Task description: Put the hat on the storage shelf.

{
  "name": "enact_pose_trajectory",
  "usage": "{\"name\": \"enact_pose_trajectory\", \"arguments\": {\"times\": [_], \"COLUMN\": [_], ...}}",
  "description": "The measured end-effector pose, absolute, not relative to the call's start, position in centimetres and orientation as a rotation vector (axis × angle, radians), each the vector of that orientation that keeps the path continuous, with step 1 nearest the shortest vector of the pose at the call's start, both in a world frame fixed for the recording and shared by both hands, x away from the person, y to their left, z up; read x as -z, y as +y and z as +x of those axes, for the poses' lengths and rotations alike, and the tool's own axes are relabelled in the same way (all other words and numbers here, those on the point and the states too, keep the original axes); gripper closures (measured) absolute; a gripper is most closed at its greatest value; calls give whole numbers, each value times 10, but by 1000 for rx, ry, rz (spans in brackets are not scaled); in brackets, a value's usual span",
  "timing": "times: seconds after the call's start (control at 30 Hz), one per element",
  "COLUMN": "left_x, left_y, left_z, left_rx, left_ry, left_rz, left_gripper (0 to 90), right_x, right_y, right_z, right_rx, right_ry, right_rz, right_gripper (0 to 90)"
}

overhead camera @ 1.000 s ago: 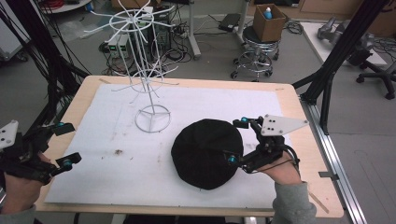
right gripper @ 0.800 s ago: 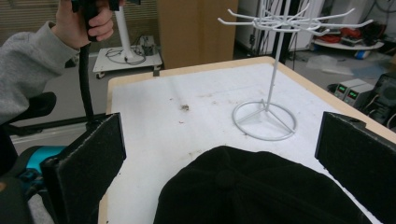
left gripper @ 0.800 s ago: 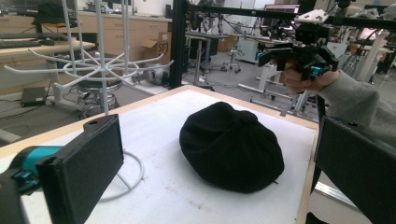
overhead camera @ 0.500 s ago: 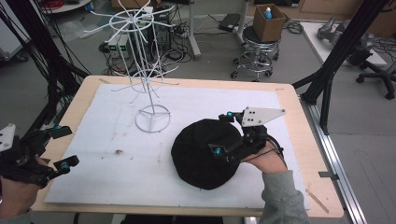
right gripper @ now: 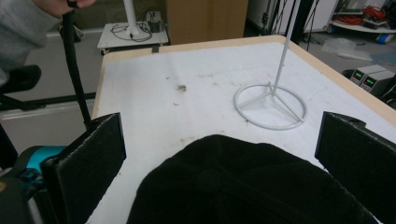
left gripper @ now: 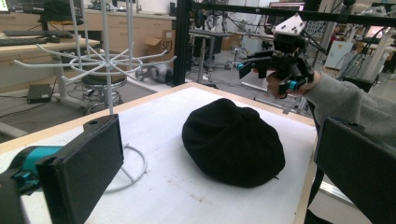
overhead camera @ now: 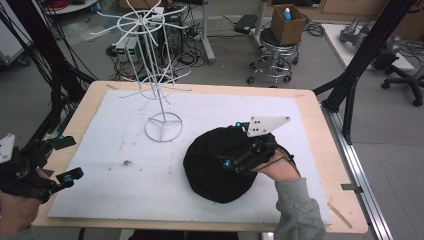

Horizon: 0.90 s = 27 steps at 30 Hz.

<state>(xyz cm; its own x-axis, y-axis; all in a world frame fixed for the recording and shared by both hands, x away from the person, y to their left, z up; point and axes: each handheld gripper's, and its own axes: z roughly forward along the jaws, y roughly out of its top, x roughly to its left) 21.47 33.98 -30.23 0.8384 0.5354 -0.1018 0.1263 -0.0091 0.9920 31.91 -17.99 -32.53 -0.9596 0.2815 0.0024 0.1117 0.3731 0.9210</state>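
Right gripper [overhead camera: 239, 150] has moved in from the desk's right edge over the black cap [overhead camera: 217, 165] lying near the front edge, jaws apart, left gripper [overhead camera: 47, 162] jaws also apart at the left edge; shallow bite risks soft fabric slipping free.
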Motion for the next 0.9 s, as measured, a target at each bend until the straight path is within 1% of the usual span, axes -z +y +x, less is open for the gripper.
{"name": "enact_pose_trajectory", "arguments": {"times": [0.47, 0.9], "left_x": [306, 307], "left_y": [339, 340], "left_z": [217, 218], "left_rx": [-339, -334], "left_ry": [547, 553], "left_rz": [1574, 1575], "left_gripper": [17, 17], "right_x": [352, 366], "right_y": [-166, -156], "right_z": [325, 333], "right_rx": [-1564, -1478], "right_ry": [2541, 2606], "right_rz": [300, 264], "right_gripper": [8, 8]}}
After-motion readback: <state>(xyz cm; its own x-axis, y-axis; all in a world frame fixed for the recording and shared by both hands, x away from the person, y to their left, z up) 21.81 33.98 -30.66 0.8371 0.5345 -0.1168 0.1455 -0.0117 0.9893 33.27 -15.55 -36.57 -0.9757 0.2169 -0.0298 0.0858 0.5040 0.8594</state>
